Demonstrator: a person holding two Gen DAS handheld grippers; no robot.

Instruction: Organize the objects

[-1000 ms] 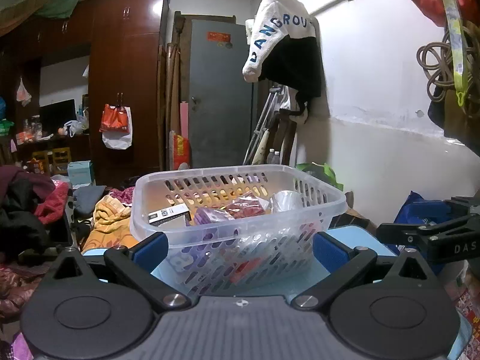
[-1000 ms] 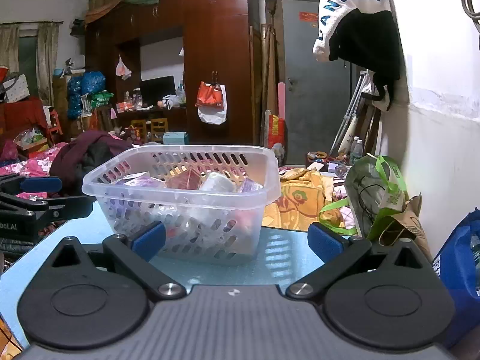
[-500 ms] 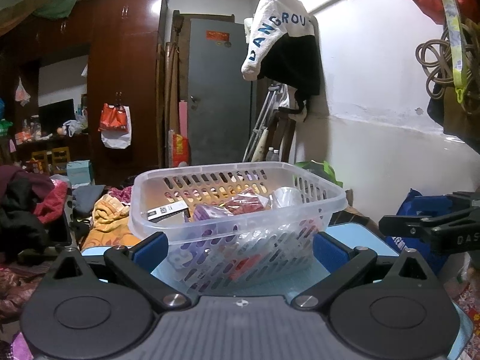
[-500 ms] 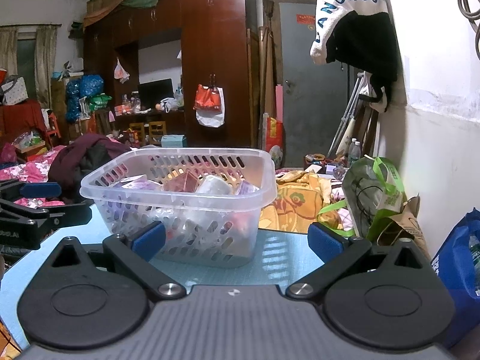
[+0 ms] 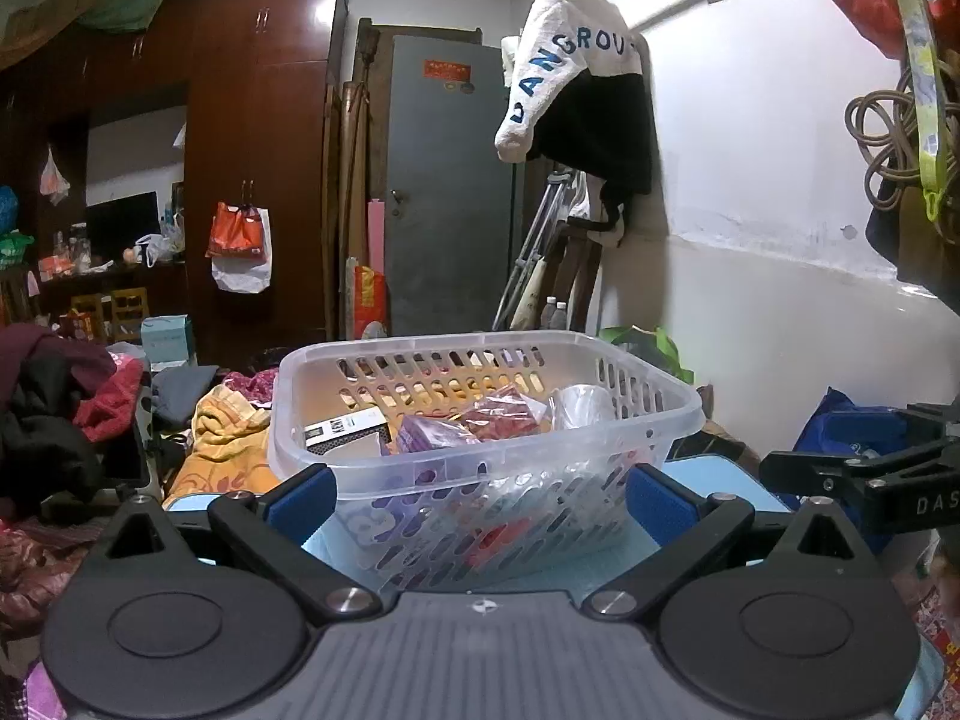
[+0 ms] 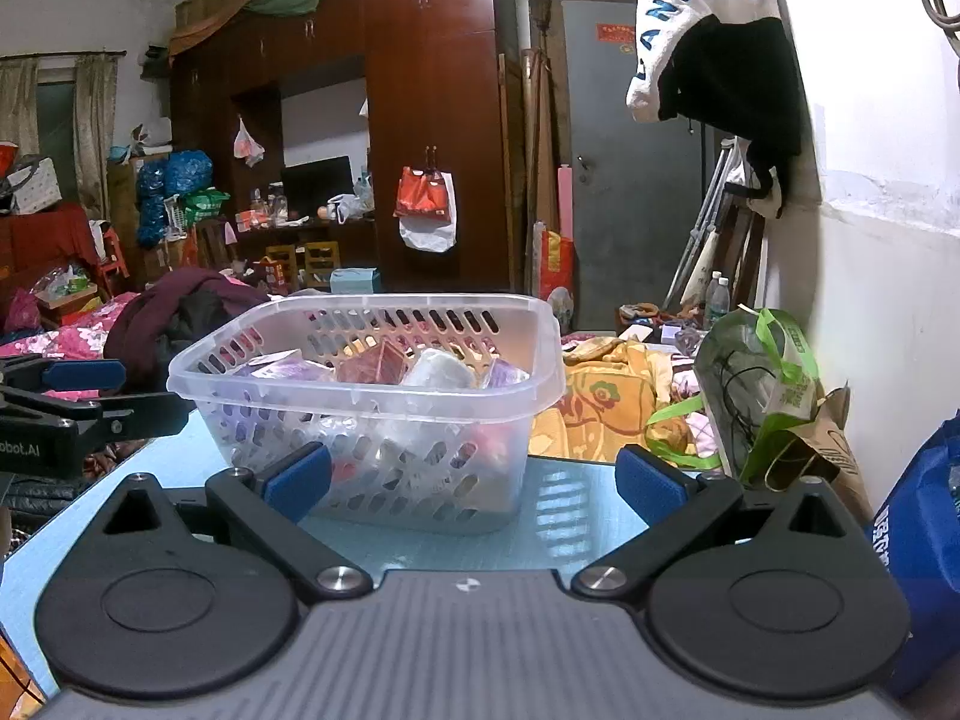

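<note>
Left tongs (image 5: 480, 495) released, blue pads spread wide, nothing between them; they sit low at the near edge of the light-blue counter (image 5: 714, 480). Right tongs (image 6: 474, 480) likewise released and empty, over the same counter (image 6: 576, 510).

Just beyond the fingertips: clear slotted plastic basket (image 5: 480, 474) standing upright on the counter. From the left wrist view it lies centred between the two pads; from the right wrist view the basket (image 6: 372, 414) lies left of centre, behind the left pad. Whether either pad touches the basket wall cannot be told.

Inside the basket: black-and-white box (image 5: 345, 429) at left, purple packet (image 5: 429, 435), dark red packet (image 5: 501, 414), clear plastic cup (image 5: 579, 405) at right. All loosely piled, below the rim.

Each tool shows in the other's view at the counter's side.

Beyond the counter: yellow patterned cloth (image 6: 600, 402), green-handled bag (image 6: 762, 384) against the white wall. Far back: dark wooden wardrobe (image 5: 258, 150), grey door (image 5: 450, 192), white-and-black garment (image 5: 576, 96) hanging on the wall.
</note>
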